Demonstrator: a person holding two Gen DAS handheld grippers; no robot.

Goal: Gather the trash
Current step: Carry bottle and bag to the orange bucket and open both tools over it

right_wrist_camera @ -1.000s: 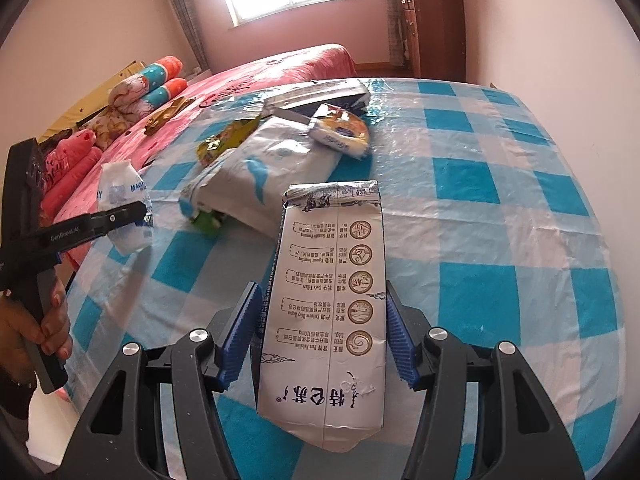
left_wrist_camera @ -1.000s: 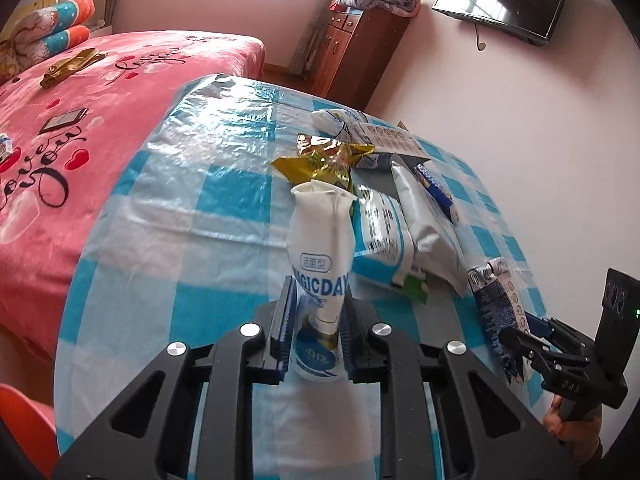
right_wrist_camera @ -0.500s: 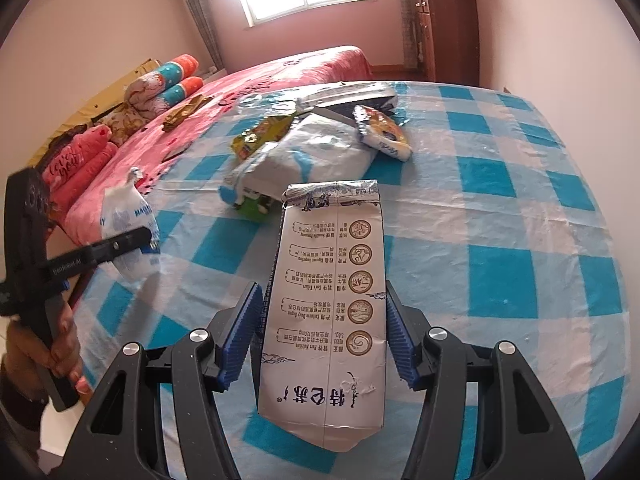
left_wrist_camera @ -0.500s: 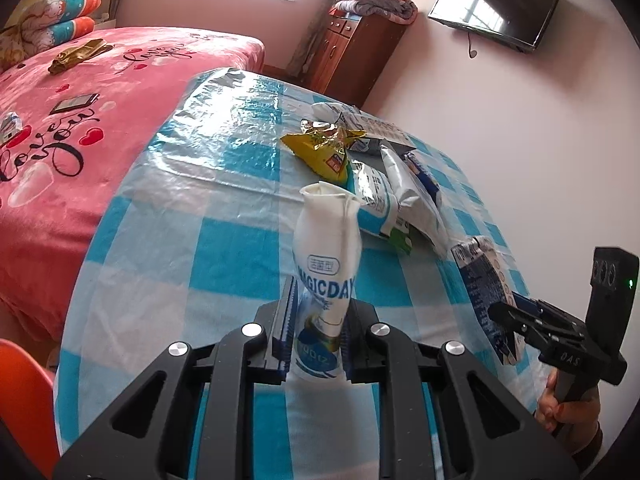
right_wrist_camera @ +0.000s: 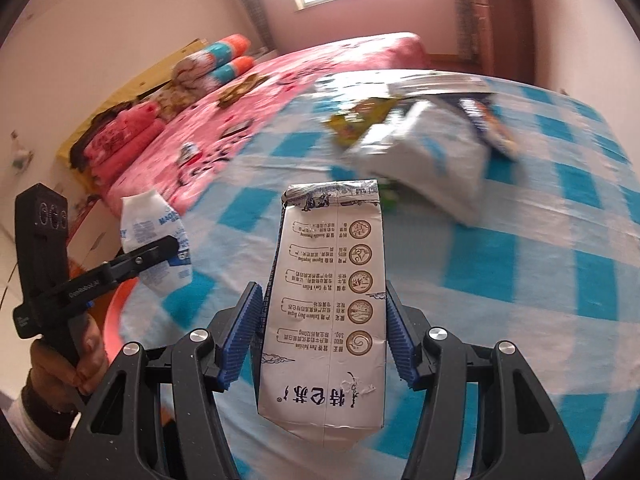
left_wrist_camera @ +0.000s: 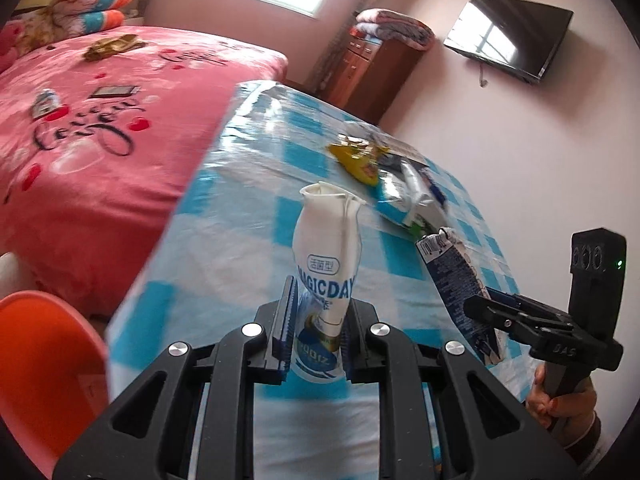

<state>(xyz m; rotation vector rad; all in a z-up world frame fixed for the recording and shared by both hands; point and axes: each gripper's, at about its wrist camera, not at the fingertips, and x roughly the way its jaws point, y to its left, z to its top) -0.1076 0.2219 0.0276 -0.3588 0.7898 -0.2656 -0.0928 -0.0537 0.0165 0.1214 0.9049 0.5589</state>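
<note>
My left gripper [left_wrist_camera: 318,328] is shut on a white MAGICDAY drink pouch [left_wrist_camera: 326,264], held upright above the near edge of the blue-checked table [left_wrist_camera: 248,208]. My right gripper [right_wrist_camera: 322,330] is shut on a flattened milk carton [right_wrist_camera: 328,280] with printed round emblems, its blue pads pressing both long edges. In the left wrist view that carton [left_wrist_camera: 456,280] and the right gripper [left_wrist_camera: 504,320] hang at the right, a hand below. In the right wrist view the pouch [right_wrist_camera: 154,240] and the left gripper [right_wrist_camera: 160,250] are at the left.
More litter lies at the table's far side: a yellow snack bag [left_wrist_camera: 358,160], a large white bag [right_wrist_camera: 432,160] and a small wrapper [right_wrist_camera: 492,124]. An orange tub [left_wrist_camera: 44,368] sits below the table's near left corner. A pink bed [left_wrist_camera: 92,128] stands to the left.
Both grippers have drawn back toward the table's near left corner with their loads still held. The litter pile looks farther away and the orange tub has come into view.
</note>
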